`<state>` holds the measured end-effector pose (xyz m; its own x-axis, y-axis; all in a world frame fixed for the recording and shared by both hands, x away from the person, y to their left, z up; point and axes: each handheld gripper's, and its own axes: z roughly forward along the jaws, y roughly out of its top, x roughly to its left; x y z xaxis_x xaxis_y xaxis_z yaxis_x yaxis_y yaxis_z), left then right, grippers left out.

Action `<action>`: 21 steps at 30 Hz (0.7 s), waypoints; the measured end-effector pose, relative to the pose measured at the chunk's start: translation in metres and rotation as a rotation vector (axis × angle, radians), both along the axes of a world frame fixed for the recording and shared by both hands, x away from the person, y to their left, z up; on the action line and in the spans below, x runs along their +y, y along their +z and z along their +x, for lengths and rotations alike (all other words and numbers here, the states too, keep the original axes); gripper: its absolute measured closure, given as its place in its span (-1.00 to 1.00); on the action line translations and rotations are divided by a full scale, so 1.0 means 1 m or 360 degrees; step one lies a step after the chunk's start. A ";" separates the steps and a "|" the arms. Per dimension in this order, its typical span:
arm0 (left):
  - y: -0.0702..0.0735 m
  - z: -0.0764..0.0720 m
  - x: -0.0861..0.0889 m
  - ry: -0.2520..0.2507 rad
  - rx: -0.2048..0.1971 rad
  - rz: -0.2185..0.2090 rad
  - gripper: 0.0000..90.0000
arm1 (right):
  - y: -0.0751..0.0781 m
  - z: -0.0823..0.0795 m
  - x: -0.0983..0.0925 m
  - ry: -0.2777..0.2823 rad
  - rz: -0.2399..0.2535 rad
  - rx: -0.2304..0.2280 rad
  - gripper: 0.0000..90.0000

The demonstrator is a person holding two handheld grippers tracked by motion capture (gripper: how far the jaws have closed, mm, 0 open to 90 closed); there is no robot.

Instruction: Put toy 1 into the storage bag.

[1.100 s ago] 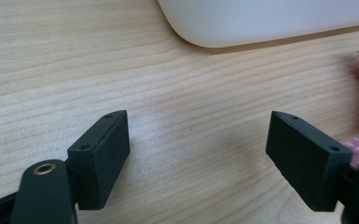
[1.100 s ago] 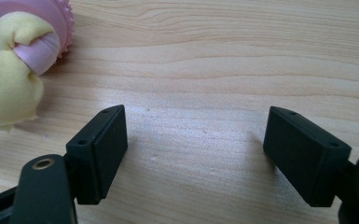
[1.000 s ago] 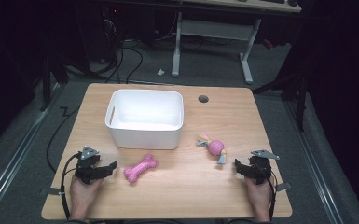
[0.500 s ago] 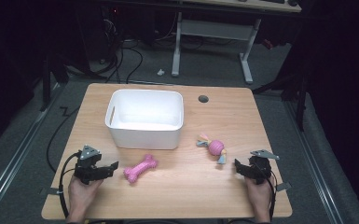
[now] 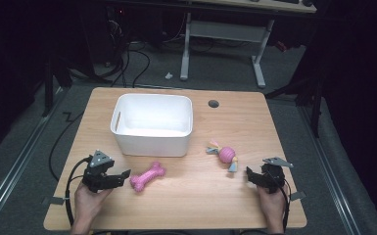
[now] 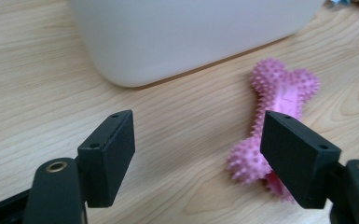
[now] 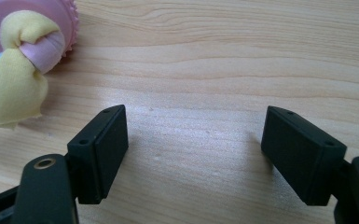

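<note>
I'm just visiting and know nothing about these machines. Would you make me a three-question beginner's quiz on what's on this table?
1. True or false: the pink bone toy lies inside the white tub.
2. Which toy lies nearer the right tongs: A) the bone toy, B) the pink ball toy with cloth knots?
3. What, if anything, do the left tongs grip?

Key: 1. False; it lies on the table in front of the tub. 2. B. 3. Nothing; they are open, with the bone toy just beyond them.
</note>
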<state>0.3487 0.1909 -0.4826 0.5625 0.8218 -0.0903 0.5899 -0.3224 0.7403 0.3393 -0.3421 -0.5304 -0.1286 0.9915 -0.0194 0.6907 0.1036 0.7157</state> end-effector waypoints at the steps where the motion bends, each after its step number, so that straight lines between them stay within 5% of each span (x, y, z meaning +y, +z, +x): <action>1: 0.002 0.001 -0.005 -0.0019 -0.0005 0.0023 -0.40 | 0.000 0.000 0.000 -0.0002 0.0003 0.0002 -0.49; 10: 0.004 0.003 -0.027 -0.0132 0.0015 0.0124 -0.37 | 0.000 0.000 0.000 0.0007 0.0000 0.0000 -0.49; 21: 0.004 0.012 -0.045 -0.0245 0.0093 0.0115 -0.24 | 0.000 0.000 0.000 0.0016 0.0000 -0.0002 -0.49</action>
